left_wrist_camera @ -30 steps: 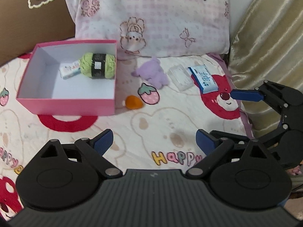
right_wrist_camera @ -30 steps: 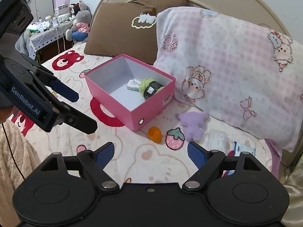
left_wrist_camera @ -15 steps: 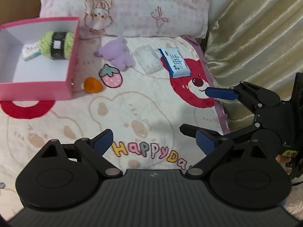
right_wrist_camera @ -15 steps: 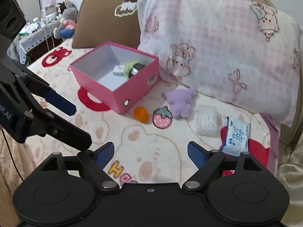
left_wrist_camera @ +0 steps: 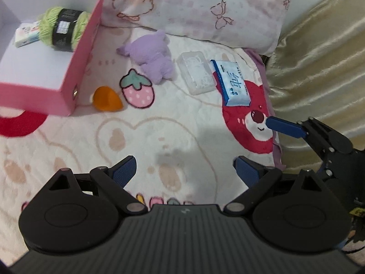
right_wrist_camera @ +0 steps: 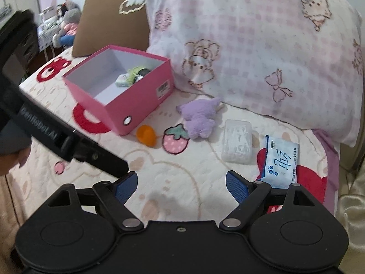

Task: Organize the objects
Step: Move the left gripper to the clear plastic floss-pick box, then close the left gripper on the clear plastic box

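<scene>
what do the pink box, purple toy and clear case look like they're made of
Pink box: likely cardboard, with thin stiff walls, a matte white inside and a barcode sticker. Purple toy: plush fabric, fuzzy nap. Clear case: probably rigid plastic, translucent and glossy.

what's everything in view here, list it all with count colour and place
box: 1, pink with white inside, on the bed left of the loose items
yarn ball: 1, green with black band, inside the box
small packet: 1, white, inside the box beside the yarn
orange piece: 1, orange, on the bedspread at the box's near corner
plush toy: 1, purple, in front of the pink pillow
clear case: 1, transparent, right of the plush
tissue pack: 1, blue and white, right of the case
pillows: 2, pink check and brown, at the headboard
left gripper: 1, black, blue pads, jaws open, empty
right gripper: 1, same, jaws open, empty
</scene>
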Action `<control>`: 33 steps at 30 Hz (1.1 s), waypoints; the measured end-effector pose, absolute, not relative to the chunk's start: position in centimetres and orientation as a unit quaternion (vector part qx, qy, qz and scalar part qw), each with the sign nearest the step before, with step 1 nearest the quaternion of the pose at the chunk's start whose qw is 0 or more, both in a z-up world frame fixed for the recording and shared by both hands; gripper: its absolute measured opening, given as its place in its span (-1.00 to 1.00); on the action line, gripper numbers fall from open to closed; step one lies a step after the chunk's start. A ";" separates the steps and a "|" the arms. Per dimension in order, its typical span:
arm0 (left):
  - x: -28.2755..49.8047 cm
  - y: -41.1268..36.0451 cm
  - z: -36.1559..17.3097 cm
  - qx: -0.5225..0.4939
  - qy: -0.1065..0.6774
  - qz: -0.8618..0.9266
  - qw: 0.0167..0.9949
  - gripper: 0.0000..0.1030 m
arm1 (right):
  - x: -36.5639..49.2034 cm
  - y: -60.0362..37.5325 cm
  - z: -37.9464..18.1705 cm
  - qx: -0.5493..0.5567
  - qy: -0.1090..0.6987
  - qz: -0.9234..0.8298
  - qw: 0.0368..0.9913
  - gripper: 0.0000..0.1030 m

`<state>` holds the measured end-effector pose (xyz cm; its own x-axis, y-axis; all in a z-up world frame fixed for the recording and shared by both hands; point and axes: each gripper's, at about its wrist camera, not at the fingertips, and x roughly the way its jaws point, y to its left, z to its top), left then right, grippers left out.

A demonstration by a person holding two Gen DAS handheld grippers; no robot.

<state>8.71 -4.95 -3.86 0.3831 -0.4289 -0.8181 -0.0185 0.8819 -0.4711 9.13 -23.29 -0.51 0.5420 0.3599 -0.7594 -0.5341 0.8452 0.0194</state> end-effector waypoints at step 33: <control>17.4 -11.5 -14.1 -0.154 0.418 -0.113 0.888 0.77 | 16.9 -24.8 -13.2 -0.171 0.362 0.202 0.894 0.69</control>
